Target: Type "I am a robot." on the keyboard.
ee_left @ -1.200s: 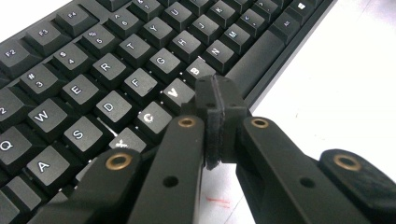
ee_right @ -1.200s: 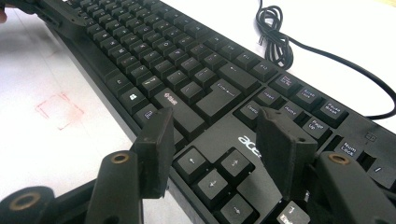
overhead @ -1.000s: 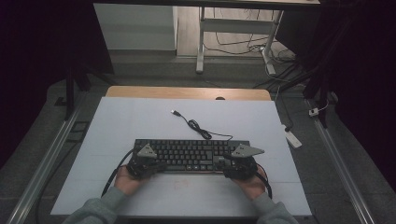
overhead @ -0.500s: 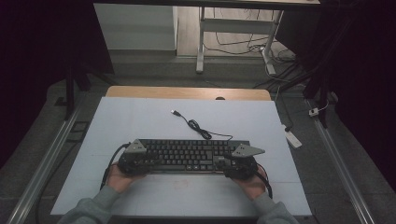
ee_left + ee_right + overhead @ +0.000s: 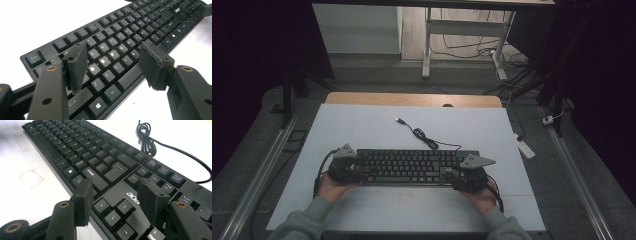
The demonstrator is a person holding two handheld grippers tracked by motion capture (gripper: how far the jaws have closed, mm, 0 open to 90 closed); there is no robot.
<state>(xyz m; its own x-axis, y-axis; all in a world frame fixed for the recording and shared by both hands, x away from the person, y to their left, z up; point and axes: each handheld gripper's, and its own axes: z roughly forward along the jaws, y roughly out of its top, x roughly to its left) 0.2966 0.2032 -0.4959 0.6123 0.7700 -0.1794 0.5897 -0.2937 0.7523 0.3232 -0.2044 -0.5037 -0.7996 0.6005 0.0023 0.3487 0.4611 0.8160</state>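
A white table top (image 5: 362, 130) carries a black keyboard (image 5: 414, 166) that lies flat near the person's edge, its long side running left to right. Its black cable (image 5: 424, 137) leaves the far edge, loops once and ends in a plug farther out on the white surface. The left gripper (image 5: 357, 167) sits at the keyboard's left end; its jaws have just been opening and now stand spread above the letter keys, with the pads off the keys in the left gripper view (image 5: 112, 62). The right gripper (image 5: 457, 175) sits at the right end, its jaws apart over the arrow keys and the maker's logo (image 5: 113, 192); they seem to hover clear of the keyboard, though the angle leaves that a little uncertain. A small white device (image 5: 525, 147) lies off the table's right side.
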